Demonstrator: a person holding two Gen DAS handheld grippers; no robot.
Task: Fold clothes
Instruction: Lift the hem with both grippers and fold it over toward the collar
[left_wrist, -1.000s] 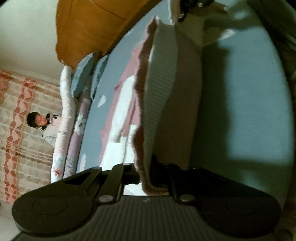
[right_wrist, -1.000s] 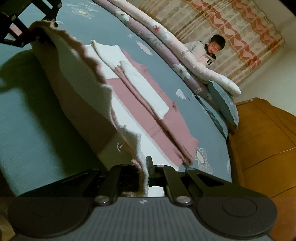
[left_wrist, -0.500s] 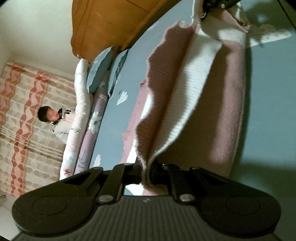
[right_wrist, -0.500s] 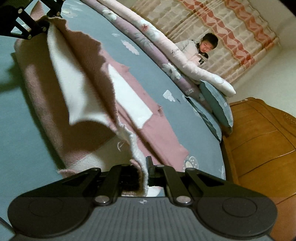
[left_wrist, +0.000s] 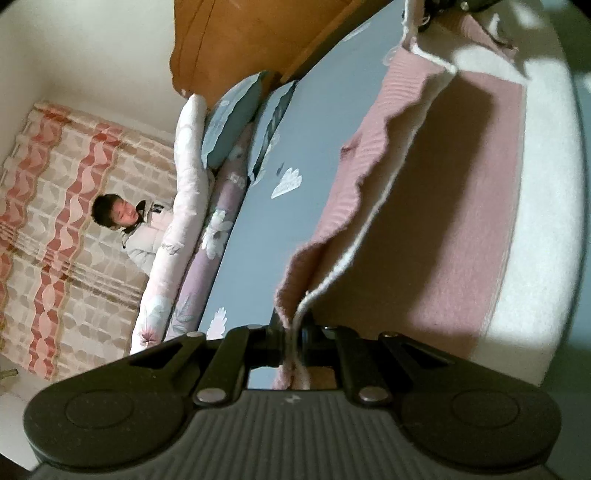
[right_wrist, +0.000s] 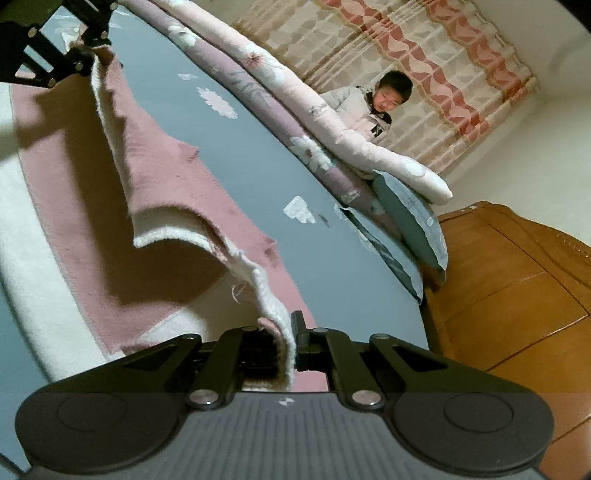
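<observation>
I have the pink-and-white garment (left_wrist: 436, 192) stretched between my two claws, its lifted edge draped over the part lying on the blue bed (right_wrist: 258, 177). My left claw (left_wrist: 295, 332) is clenched on one corner, my right claw (right_wrist: 290, 332) on the other.

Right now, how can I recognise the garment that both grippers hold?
On the blue bed sheet lies a pink and white knitted garment. The left gripper and right gripper pinch its lifted edge. Nothing else there is pink with white bands.
</observation>
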